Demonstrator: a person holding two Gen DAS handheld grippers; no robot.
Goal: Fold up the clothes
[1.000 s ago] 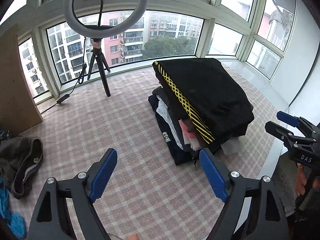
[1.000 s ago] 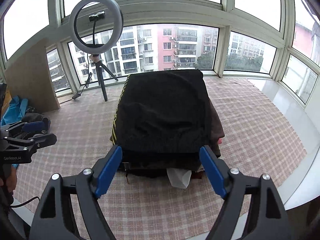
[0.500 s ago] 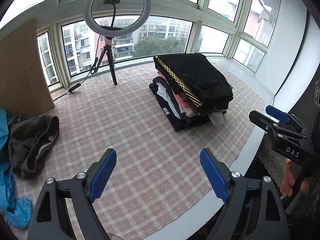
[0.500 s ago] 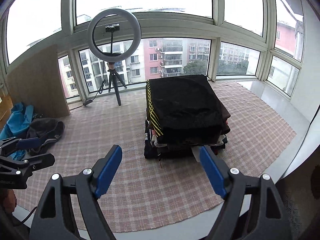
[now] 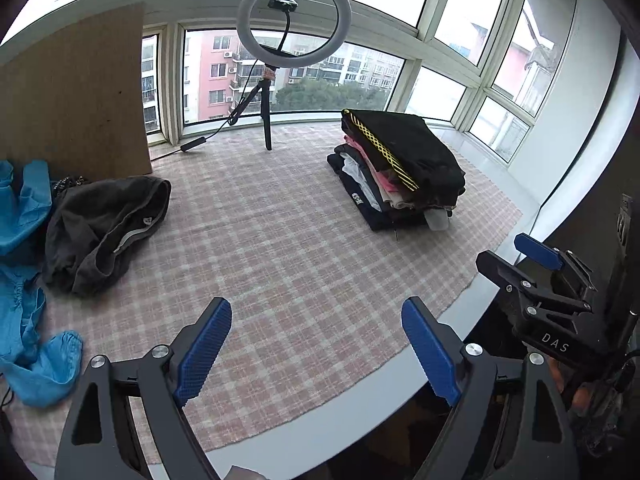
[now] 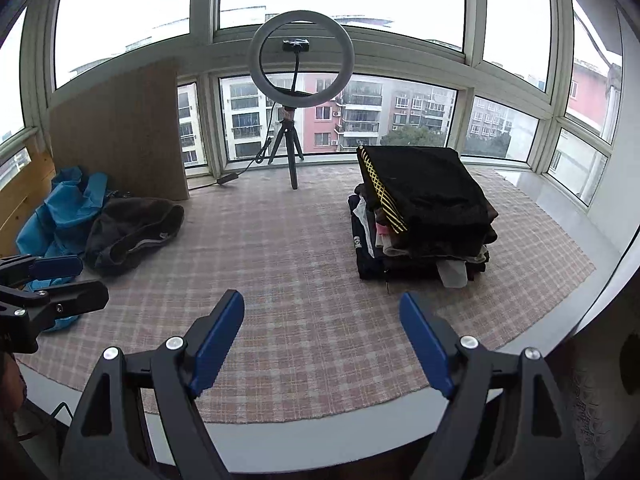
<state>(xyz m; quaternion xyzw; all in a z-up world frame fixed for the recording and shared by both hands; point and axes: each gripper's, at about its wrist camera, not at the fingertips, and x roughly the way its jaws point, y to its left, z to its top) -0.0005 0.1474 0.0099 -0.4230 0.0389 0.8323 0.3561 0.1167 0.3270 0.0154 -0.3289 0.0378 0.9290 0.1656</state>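
Black folded clothes stack (image 6: 424,216) sits on the pink checked cloth (image 5: 280,240); left tongs (image 5: 316,344) are opening, empty; right tongs (image 6: 322,340) spread, apparently empty.

A woven pink-and-white checked cloth mat (image 5: 288,240) looks coarse and matt. A stack of folded cloth garments (image 6: 420,220) is topped by a soft matt black piece with shiny yellow lattice trim. A crumpled dark grey fabric garment (image 5: 104,220) has a pale, faintly glossy stripe. Beside it lies thin, smooth bright blue cloth (image 5: 24,208). A brown board (image 5: 76,96) looks like matt wood. The left gripper (image 5: 316,340) is matt black plastic with ribbed blue pads (image 5: 204,352) and shiny metal screws. A white ring light (image 6: 302,60) looks smooth plastic.
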